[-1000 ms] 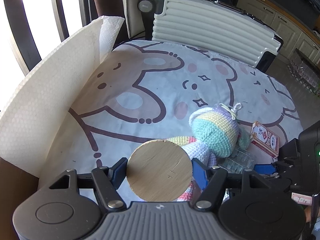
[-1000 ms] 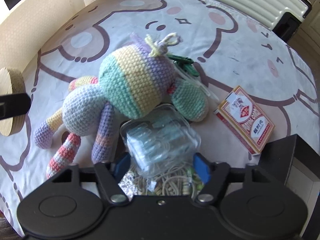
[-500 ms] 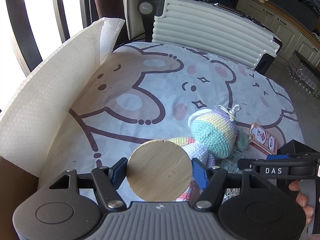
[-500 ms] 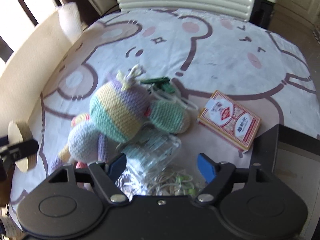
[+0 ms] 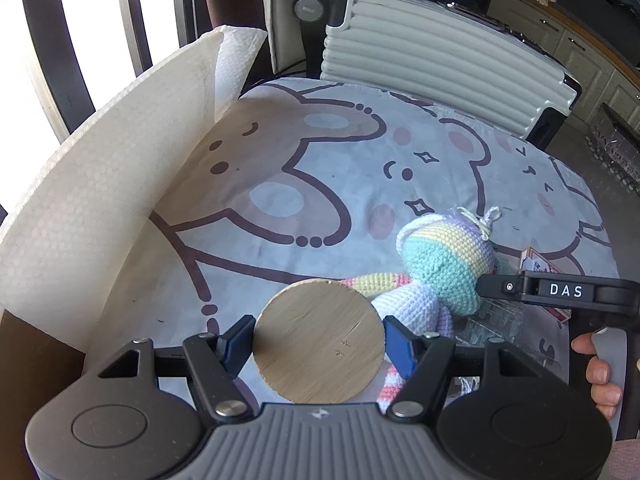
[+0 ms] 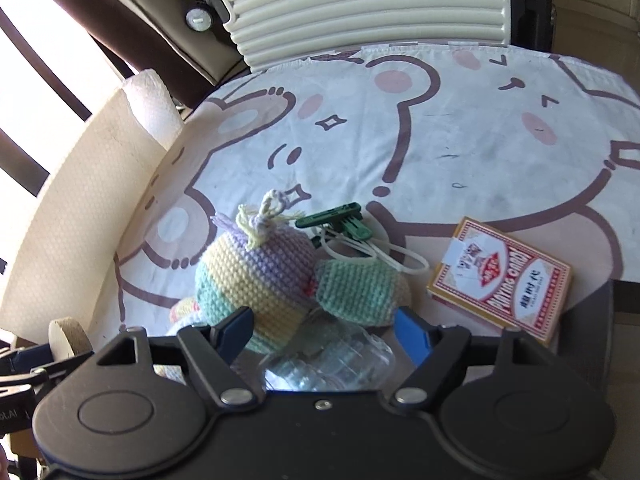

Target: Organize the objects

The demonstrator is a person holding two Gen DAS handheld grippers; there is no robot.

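Observation:
My left gripper (image 5: 319, 340) is shut on a round wooden disc (image 5: 319, 340) and holds it above the bear-print cloth (image 5: 320, 168). The disc's edge also shows in the right wrist view (image 6: 68, 338). A pastel crocheted doll (image 5: 444, 268) lies just right of the disc; in the right wrist view the doll (image 6: 256, 276) sits right ahead of my right gripper (image 6: 324, 330), which is open and empty. A clear plastic box (image 6: 328, 364) lies under and between its fingers. A red playing-card box (image 6: 504, 280) lies to the right. A green clip (image 6: 340, 220) and white loops lie behind the doll.
A white foam sheet (image 5: 100, 184) stands along the cloth's left edge. A ribbed cream suitcase (image 5: 440, 64) stands behind the table. A dark box edge (image 6: 612, 320) is at the right. The right gripper's body (image 5: 560, 292) and hand show in the left wrist view.
My right gripper has lifted and pulled back from the clear box and opened wider. The left gripper has held the disc still.

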